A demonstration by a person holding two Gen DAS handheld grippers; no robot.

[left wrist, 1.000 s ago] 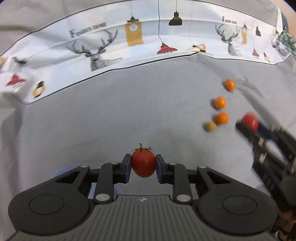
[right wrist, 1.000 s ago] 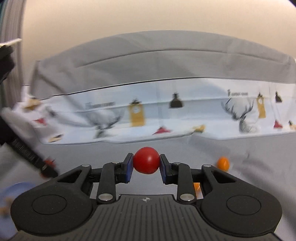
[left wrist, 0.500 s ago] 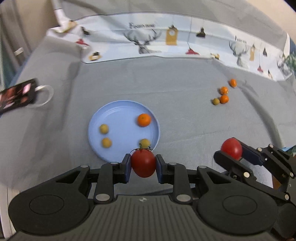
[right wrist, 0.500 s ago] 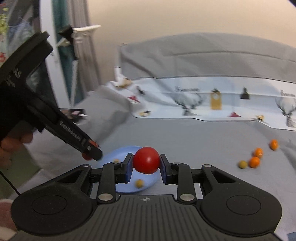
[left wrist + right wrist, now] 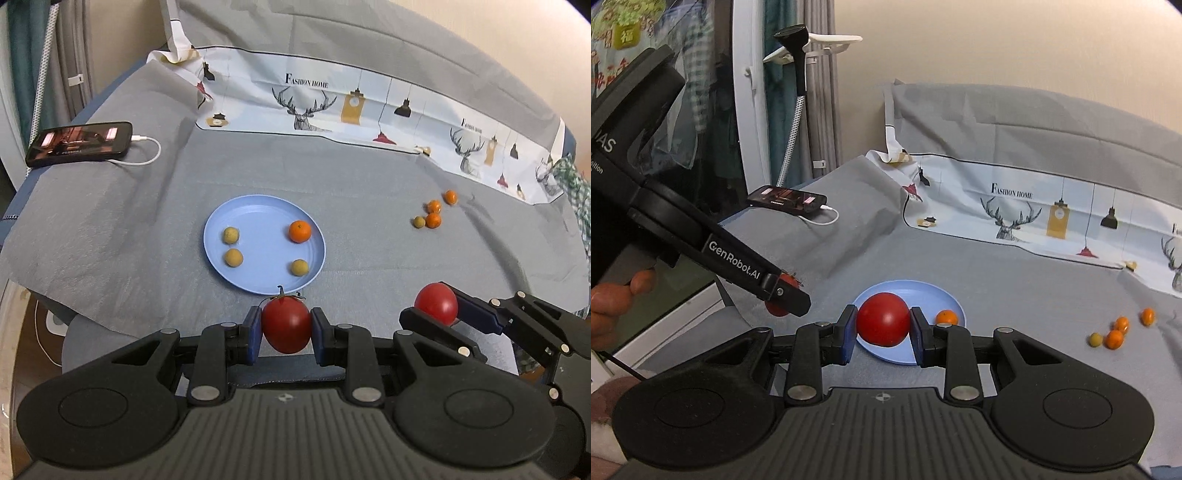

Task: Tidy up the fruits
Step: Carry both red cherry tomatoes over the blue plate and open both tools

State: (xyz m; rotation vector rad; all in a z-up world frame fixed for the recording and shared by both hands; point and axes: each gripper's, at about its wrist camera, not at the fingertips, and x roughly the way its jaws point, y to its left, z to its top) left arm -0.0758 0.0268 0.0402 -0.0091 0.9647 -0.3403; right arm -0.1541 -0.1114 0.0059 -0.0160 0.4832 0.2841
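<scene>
My left gripper (image 5: 286,325) is shut on a red tomato with a green stem (image 5: 286,324), held above the near rim of the blue plate (image 5: 258,240). On the plate lie one small orange (image 5: 299,231) and three yellowish fruits (image 5: 231,235). My right gripper (image 5: 883,320) is shut on a smooth red tomato (image 5: 882,319), in front of the plate (image 5: 923,291); the left wrist view shows it at the right (image 5: 436,303). Three small oranges (image 5: 433,220) and one yellow-green fruit (image 5: 419,222) lie loose on the grey cloth to the right.
A phone (image 5: 79,144) on a white charging cable lies at the bed's far left corner. A printed deer-pattern pillowcase (image 5: 369,110) runs along the back. A person's hand (image 5: 613,306) holds the left gripper. A curtain and a rack stand left of the bed.
Both grippers have swung left and risen, each still holding its tomato. The blue plate and the phone have come into view; the loose oranges now sit farther right.
</scene>
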